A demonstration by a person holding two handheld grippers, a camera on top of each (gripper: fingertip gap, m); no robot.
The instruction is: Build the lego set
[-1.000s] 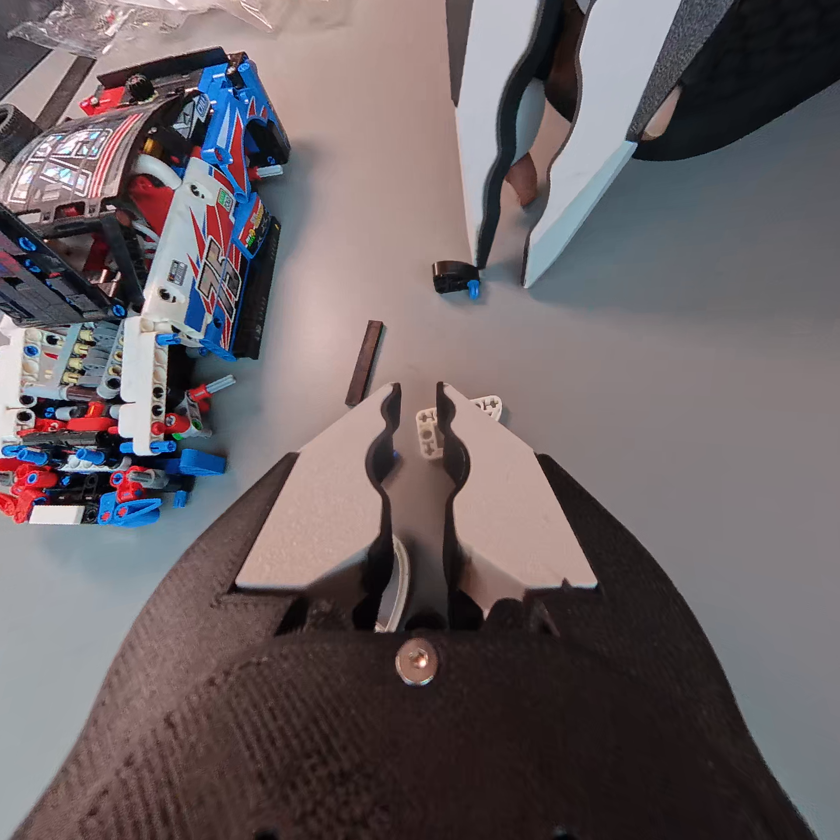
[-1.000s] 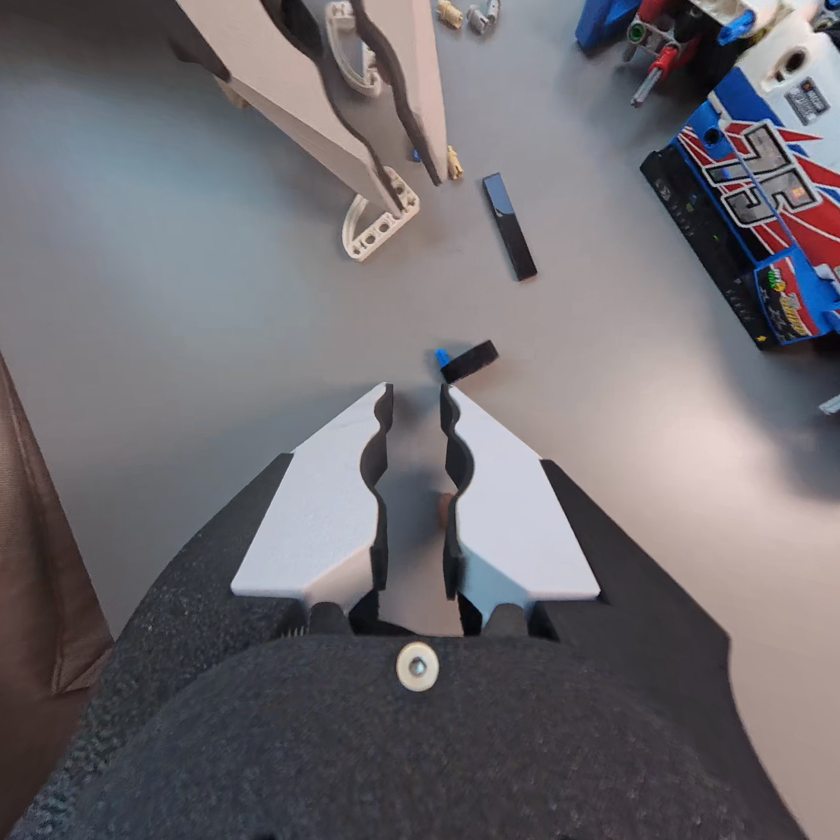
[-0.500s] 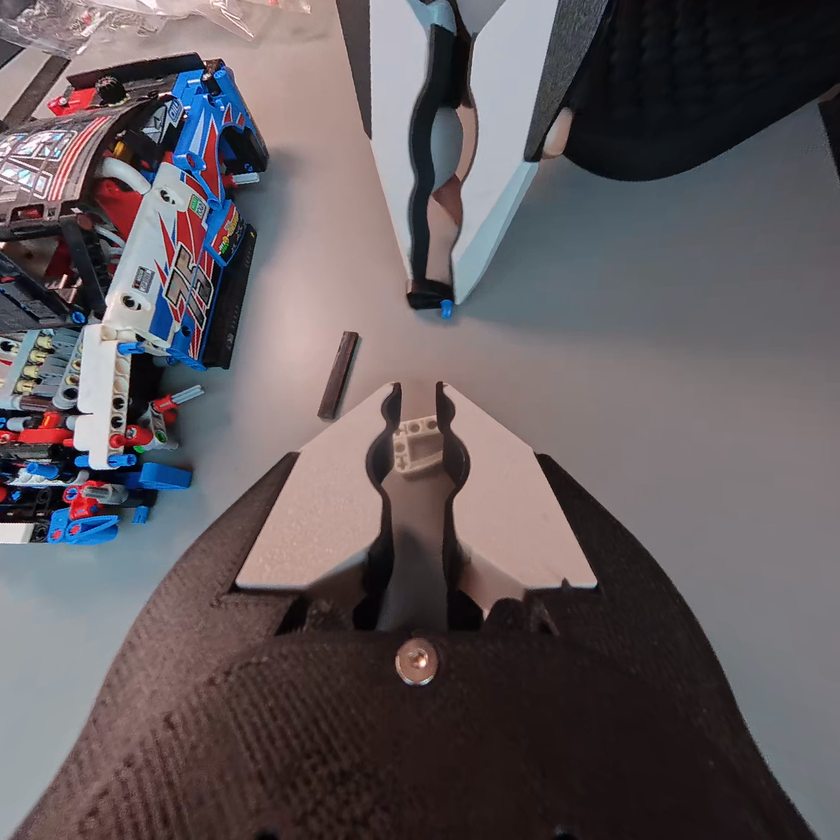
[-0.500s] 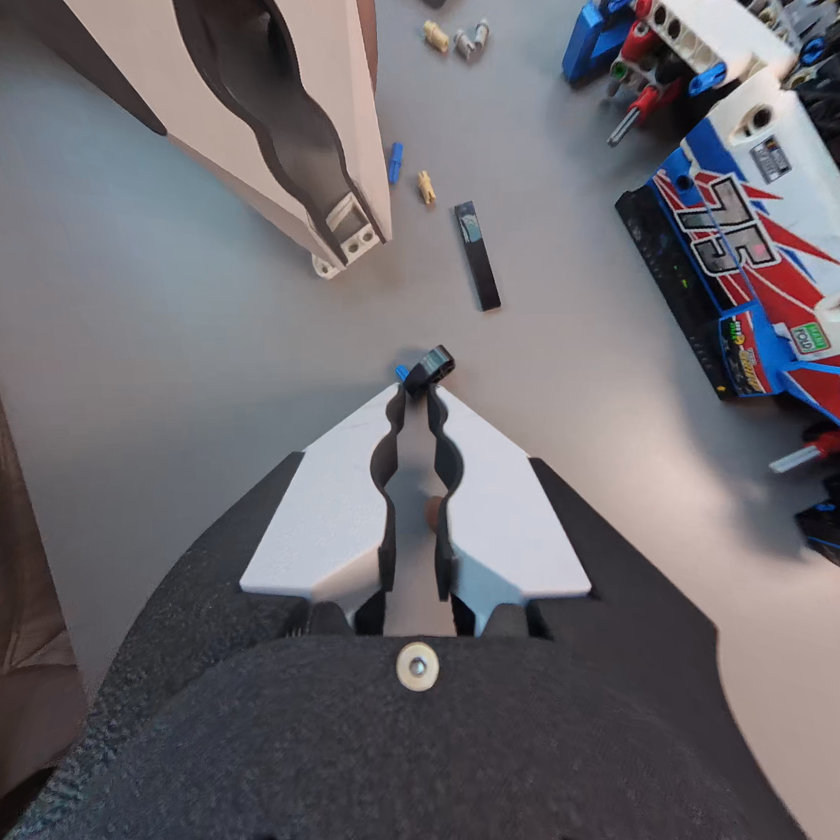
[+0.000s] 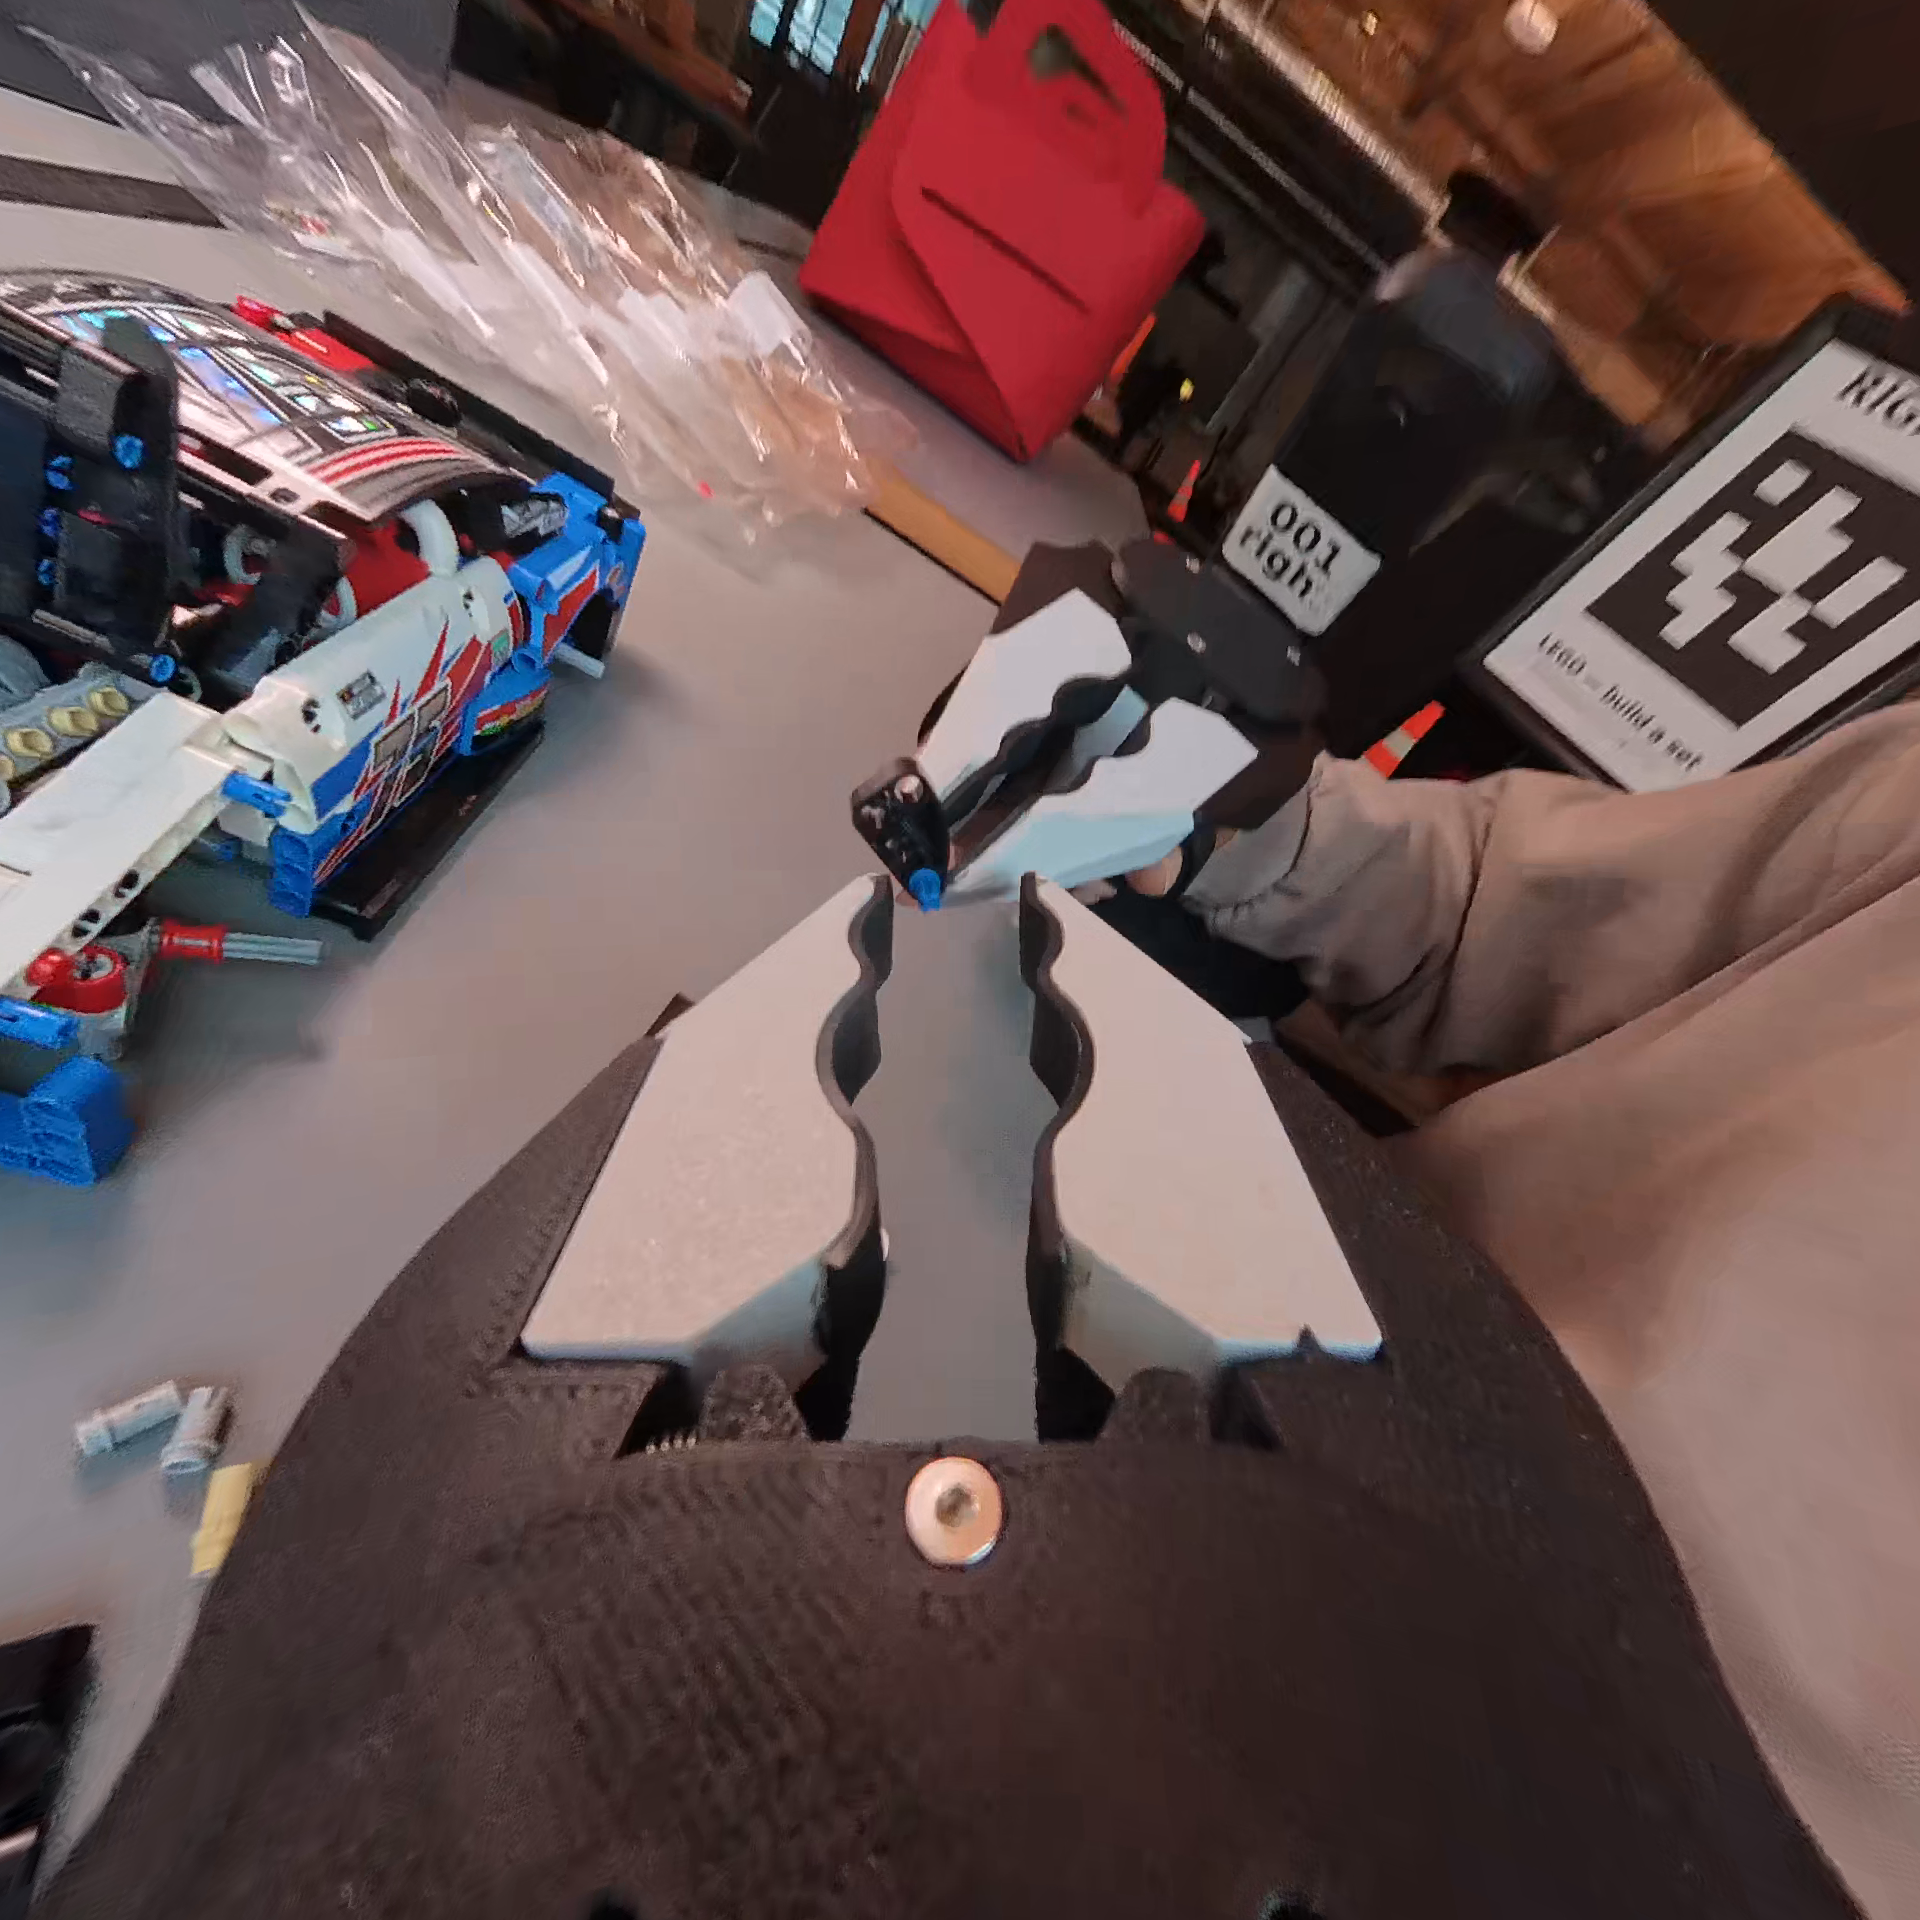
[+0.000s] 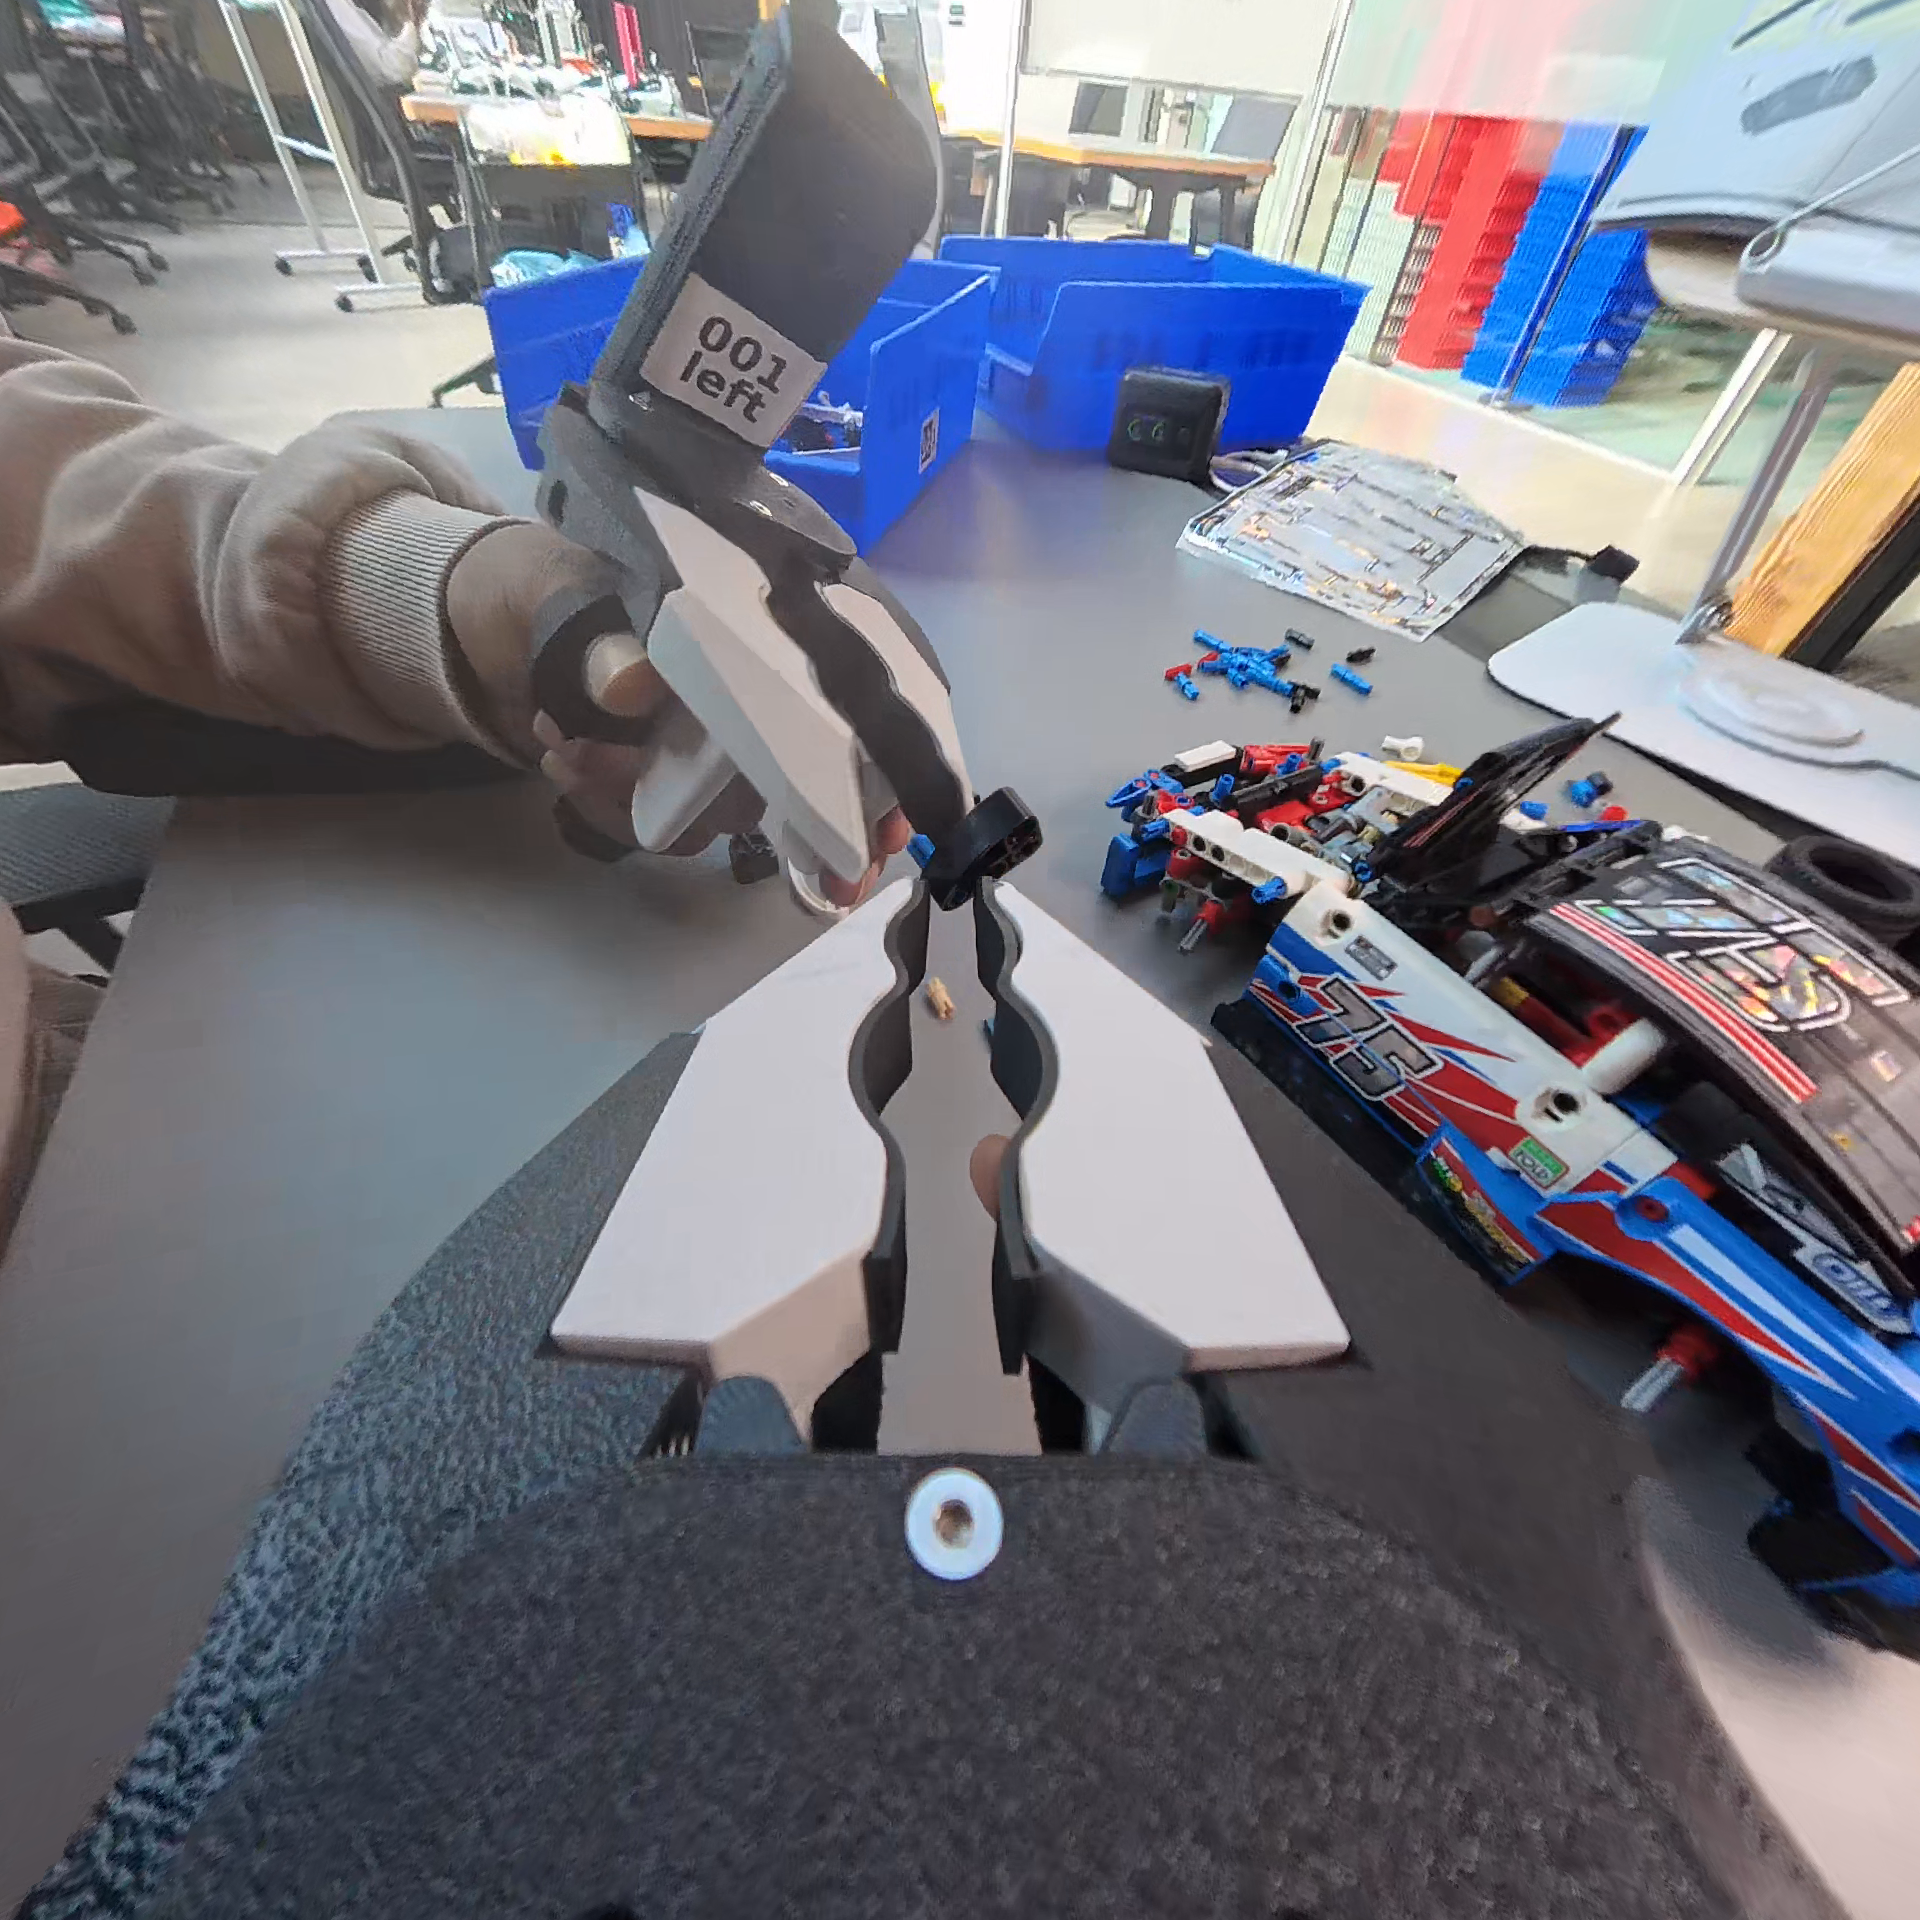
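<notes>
The right tongs (image 6: 951,899) pinch a small black connector (image 6: 987,844) with a blue pin above the desk (image 6: 312,1039), beside the car model (image 6: 1558,1039), while the left tongs (image 5: 954,894) gape empty; light, stiff and slippery, it seems best gripped across its flat sides.

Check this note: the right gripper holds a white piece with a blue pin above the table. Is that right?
Not quite. The piece in the right gripper's jaws is black, not white. The rest stands: it carries a blue pin and is held above the table. The right wrist view shows this.
</notes>
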